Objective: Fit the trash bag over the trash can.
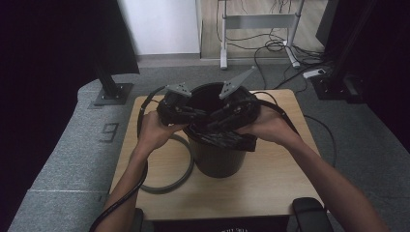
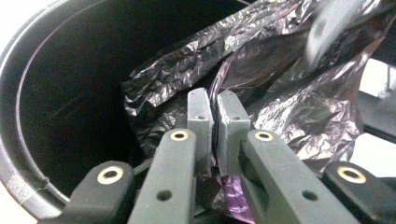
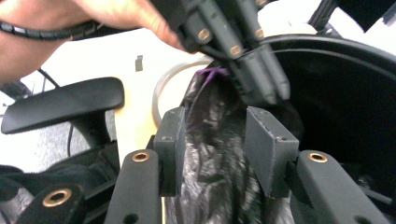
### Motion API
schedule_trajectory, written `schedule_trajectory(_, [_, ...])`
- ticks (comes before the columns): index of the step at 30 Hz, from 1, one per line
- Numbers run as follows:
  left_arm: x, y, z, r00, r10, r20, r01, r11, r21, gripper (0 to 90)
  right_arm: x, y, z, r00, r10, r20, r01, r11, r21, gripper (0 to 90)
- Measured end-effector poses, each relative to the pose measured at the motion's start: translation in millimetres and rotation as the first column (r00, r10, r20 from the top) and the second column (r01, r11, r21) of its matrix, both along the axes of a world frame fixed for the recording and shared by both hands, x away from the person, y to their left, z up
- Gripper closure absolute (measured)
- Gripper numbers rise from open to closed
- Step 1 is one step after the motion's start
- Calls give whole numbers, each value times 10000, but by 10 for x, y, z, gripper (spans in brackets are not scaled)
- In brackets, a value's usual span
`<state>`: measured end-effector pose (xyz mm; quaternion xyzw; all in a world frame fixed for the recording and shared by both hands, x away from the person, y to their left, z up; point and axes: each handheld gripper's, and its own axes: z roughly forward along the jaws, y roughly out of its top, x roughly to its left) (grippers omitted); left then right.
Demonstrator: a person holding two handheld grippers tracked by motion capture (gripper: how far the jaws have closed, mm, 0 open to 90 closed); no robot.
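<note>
The black bin bag (image 1: 223, 137) drapes over the bucket (image 1: 217, 162) rim at 6 o'clock, at the centre of the table (image 1: 270, 179), its long axis running along the rim from 9 toward 3 o'clock. The left gripper (image 2: 213, 119) is clamped on a fold of it. The right gripper (image 3: 223, 154) has its 2 jaws apart, the bag lying loose between them.
</note>
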<state>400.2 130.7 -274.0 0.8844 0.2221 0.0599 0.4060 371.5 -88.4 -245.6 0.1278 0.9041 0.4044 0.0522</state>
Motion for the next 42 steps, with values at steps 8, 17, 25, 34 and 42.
schedule_trajectory(8, [14, -28, 8, 9999, -50, -128, 48, 9999, -151, 850, 14, 216, -157, 9999, 155, 20, -154, 9991, -390, 556])
schedule_trajectory(17, [28, 36, 5, 9999, 88, -129, -92, 9997, -245, 868, 62, 271, -244, 9985, -260, 477, 296, 9967, -759, 888])
schedule_trajectory(25, [88, 175, 12, 9972, 735, 132, -734, 9973, -62, 893, 121, -39, -220, 9926, -1051, 613, 1095, 9912, -737, 888])
schedule_trajectory(34, [221, 342, 47, 9830, 1740, 586, -1767, 9833, 443, 894, 186, -498, -206, 9807, -1876, 549, 1898, 9811, -387, 888])
schedule_trajectory(42, [300, 576, 116, 9597, 2666, 892, -2719, 9608, 536, 895, 281, -1018, -207, 9523, -3019, 451, 3018, 9533, 106, 888])
